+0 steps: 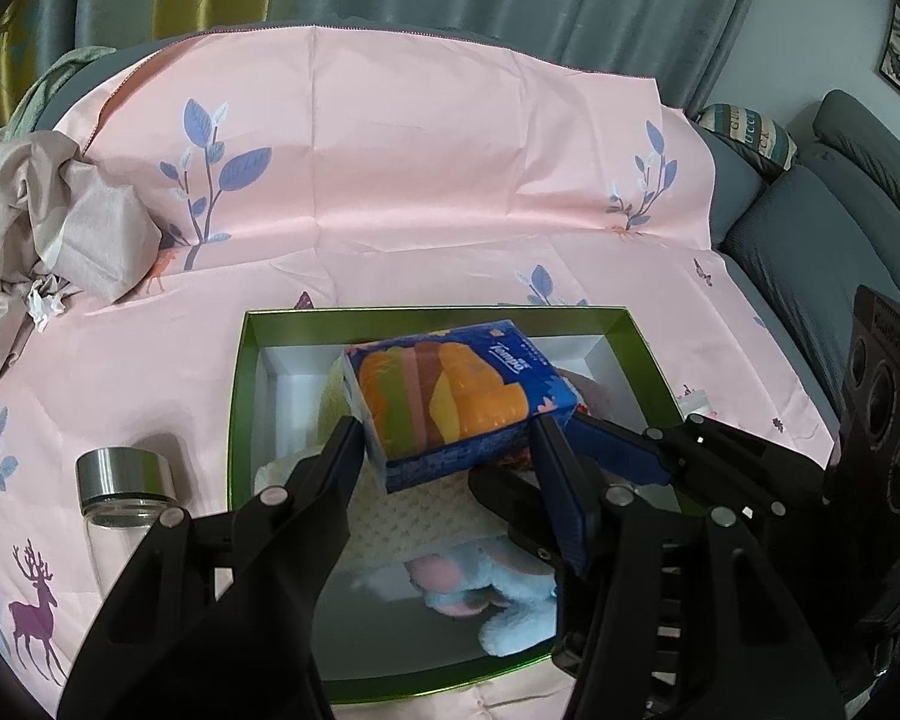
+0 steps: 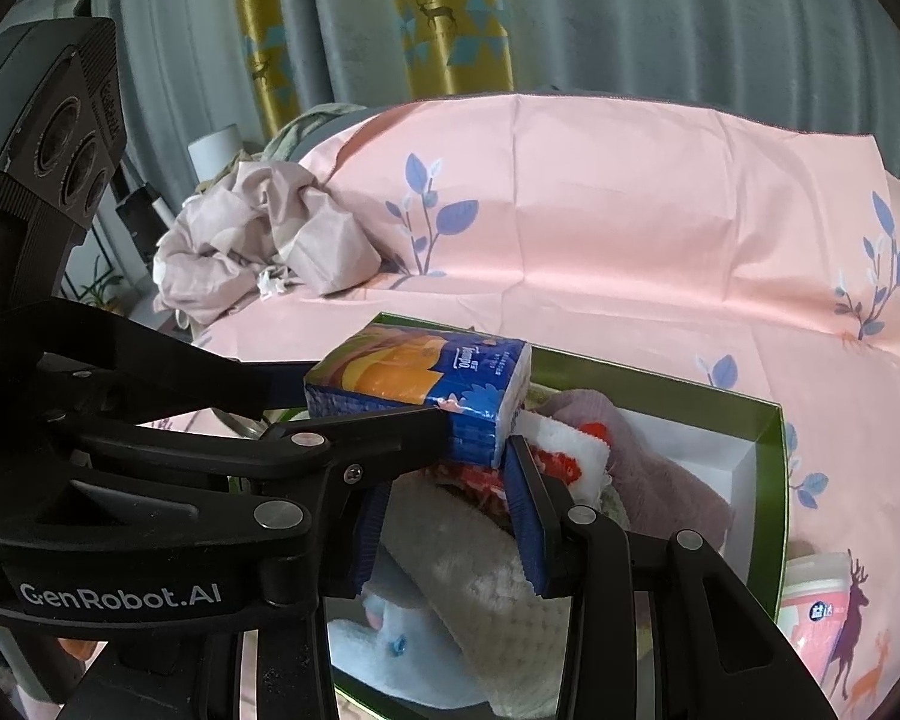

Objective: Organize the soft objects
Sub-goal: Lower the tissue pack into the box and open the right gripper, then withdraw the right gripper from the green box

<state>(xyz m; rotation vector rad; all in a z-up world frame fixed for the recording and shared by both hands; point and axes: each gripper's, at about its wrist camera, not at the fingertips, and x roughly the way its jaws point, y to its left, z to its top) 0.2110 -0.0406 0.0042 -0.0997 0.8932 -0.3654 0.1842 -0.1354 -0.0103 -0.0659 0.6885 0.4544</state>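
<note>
My left gripper (image 1: 447,429) is shut on a blue tissue pack (image 1: 456,399) with an orange picture and holds it over the green box (image 1: 240,396). The pack also shows in the right wrist view (image 2: 420,387), with the left gripper's fingers (image 2: 384,420) on both of its sides. My right gripper (image 2: 444,516) is open and empty, just below and beside the pack, over the box (image 2: 771,480). In the box lie a cream knitted cloth (image 1: 414,516), a light blue plush toy (image 1: 504,594), a mauve cloth (image 2: 642,480) and a red-and-white cloth (image 2: 564,450).
The box sits on a pink sheet (image 1: 426,168) with leaf and deer prints. A glass jar with a metal lid (image 1: 123,498) stands left of the box. Crumpled beige fabric (image 1: 48,228) lies far left. A pink tissue pack (image 2: 822,606) lies right of the box. A grey sofa (image 1: 810,228) is at the right.
</note>
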